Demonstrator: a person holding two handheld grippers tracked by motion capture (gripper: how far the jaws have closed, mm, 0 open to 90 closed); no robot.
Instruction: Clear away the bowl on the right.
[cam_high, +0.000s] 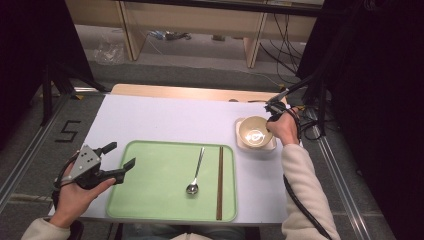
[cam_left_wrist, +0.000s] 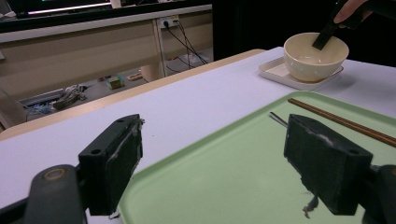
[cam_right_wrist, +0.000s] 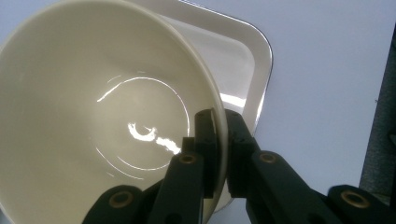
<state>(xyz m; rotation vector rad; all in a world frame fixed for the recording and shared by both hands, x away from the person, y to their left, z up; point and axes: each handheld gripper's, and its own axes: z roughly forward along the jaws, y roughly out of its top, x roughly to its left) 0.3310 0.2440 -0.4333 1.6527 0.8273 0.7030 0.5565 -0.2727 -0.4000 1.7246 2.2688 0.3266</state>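
Working across the white counter (cam_high: 165, 117), we see the green tray (cam_high: 150, 200) with chopsticks (cam_high: 220, 182) and spoon (cam_high: 195, 175) near our left gripper (cam_high: 120, 161), which hovers wide open and empty at the tray's left edge. Well apart, at the far right, the cream bowl (cam_right_wrist: 93, 107) sits on its small square plate (cam_right_wrist: 233, 60). Our right gripper (cam_right_wrist: 223, 154) is clamped on the bowl's near rim, one jaw inside and one outside; glossy, round and empty, it must lift up and toward the tray.

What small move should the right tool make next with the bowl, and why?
Probably lift the bowl straight up a little. The right tool is shut on its rim, one jaw inside and one outside, and the bowl sits on the small plate, so it must clear that before moving toward the tray.
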